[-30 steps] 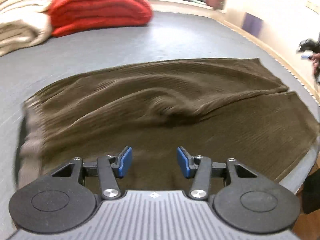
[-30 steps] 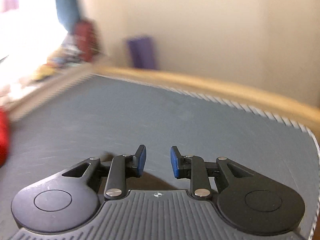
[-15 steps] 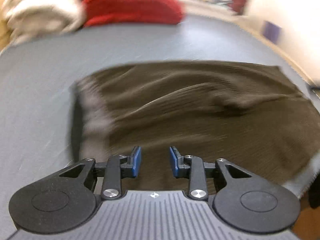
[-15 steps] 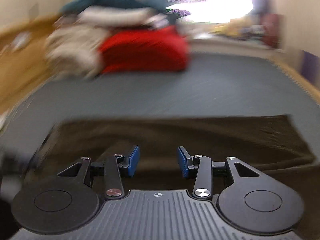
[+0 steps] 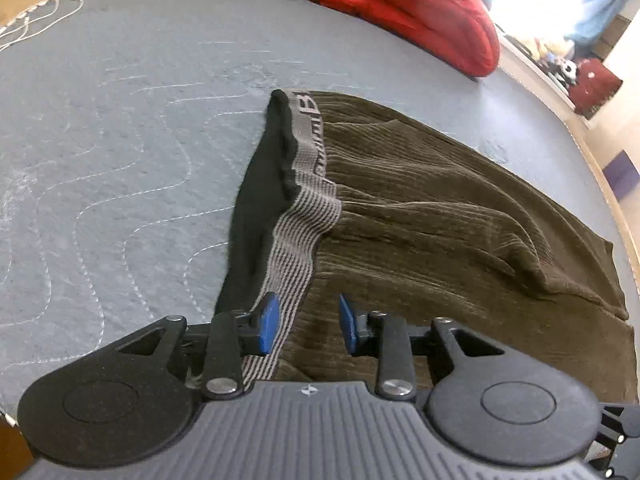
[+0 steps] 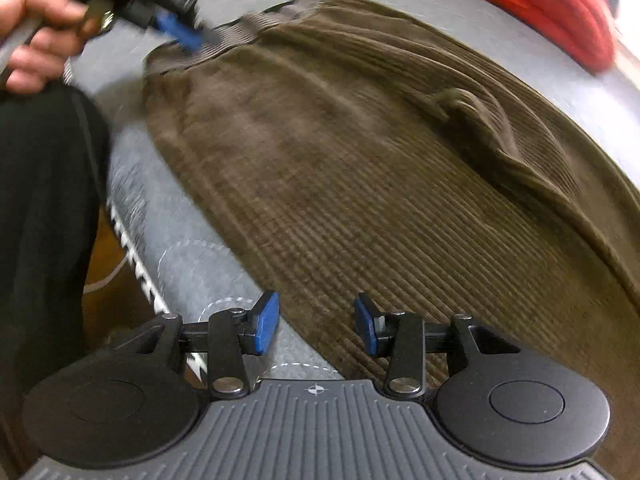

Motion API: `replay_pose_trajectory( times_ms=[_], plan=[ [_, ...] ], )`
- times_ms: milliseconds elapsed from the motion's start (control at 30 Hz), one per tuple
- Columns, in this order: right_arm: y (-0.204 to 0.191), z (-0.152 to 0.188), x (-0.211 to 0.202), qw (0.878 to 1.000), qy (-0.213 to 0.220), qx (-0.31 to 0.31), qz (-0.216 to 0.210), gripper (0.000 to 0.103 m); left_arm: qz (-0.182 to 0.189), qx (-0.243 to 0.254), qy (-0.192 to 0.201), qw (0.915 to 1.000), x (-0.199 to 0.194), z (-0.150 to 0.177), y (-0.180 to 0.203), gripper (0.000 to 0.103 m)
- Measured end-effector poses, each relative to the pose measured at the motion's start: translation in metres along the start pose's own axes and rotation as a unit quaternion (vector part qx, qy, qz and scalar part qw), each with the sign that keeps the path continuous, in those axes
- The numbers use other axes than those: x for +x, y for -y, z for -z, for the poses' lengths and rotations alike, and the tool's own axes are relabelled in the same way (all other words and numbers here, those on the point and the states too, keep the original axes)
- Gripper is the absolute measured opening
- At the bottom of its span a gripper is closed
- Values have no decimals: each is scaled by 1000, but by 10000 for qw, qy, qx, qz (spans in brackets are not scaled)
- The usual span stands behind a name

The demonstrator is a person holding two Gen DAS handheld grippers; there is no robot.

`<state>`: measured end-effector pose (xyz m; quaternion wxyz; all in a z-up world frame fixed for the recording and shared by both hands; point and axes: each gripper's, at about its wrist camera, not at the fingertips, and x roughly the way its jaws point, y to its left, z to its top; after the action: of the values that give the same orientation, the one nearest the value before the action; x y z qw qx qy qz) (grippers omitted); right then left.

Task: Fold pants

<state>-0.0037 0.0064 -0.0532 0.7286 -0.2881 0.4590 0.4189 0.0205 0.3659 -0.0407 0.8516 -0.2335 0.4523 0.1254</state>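
Brown corduroy pants (image 5: 460, 232) lay spread flat on the grey quilted bed (image 5: 112, 128); left claw (image 5: 306, 326), jaws wide, hovered over their striped waistband (image 5: 296, 240); right claw (image 6: 316, 328), jaws wide, hovered at the pants' near edge; red blanket (image 5: 420, 12) lay beyond the pants.

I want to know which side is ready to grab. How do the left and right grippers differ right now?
The left gripper sits over the pants' striped waistband, one pad above the elastic; the right gripper straddles the pants' long side edge, one pad over the grey mattress. Both are open, gripping nothing.
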Motion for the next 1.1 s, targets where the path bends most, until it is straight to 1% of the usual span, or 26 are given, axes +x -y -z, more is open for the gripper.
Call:
replay_pose_trajectory(
  times_ms=[33,100,133,233,300,367,400,433,467,600,667,700,767,833,867,900,967,1000,1100],
  plan=[
    [-3,2,-1,9999,-3,-113,-25,48,20,-51,-68,10000,1,0,-1,39],
    [-8,5,-2,9996,-34,-266,-46,48,-38,-257,-219,9994,7,-1,-7,40],
    [-9,5,0,9995,-68,-322,-30,48,-69,-355,-218,9991,8,-2,-10,40],
    [-10,7,11,9984,-120,-536,110,48,-148,-274,-212,9993,9,0,-6,41],
    [-8,6,17,9980,-114,-585,230,48,-265,-177,-68,9995,8,0,1,41],
    [-8,3,22,9979,-110,-554,317,46,-409,-162,183,9989,2,2,3,41],
    [-6,3,22,9980,-116,-530,335,44,-474,-186,247,9984,1,2,2,42],
    [-6,3,22,9981,-108,-511,323,38,-525,-226,259,9980,-1,2,0,45],
    [-5,4,22,9982,-93,-510,302,32,-556,-281,207,9978,1,1,-2,49],
    [-9,7,21,9969,-13,-716,329,24,-586,-392,-113,9974,10,-2,-8,53],
    [-11,8,18,9960,19,-819,345,19,-666,-459,-83,9967,9,-3,-10,53],
    [-12,8,17,9959,29,-832,359,18,-737,-503,-53,9960,8,-3,-11,55],
    [-9,7,15,9964,60,-775,348,14,-795,-601,-84,9950,8,-3,-15,56],
    [-7,6,13,9967,97,-728,348,13,-750,-662,-177,9948,8,-3,-18,57],
    [-6,6,13,9968,105,-713,345,13,-717,-685,-286,9947,11,-3,-20,59],
    [-5,5,13,9969,107,-706,341,13,-655,-696,-426,9945,15,-4,-21,64],
    [-6,5,14,9967,106,-724,344,12,-501,-643,-584,9950,21,-5,-22,73],
    [-6,5,14,9966,98,-742,345,12,-477,-603,-646,9949,23,-6,-22,74],
    [-8,5,15,9965,89,-760,348,12,-613,-489,-743,9942,27,-6,-18,73]
  ],
)
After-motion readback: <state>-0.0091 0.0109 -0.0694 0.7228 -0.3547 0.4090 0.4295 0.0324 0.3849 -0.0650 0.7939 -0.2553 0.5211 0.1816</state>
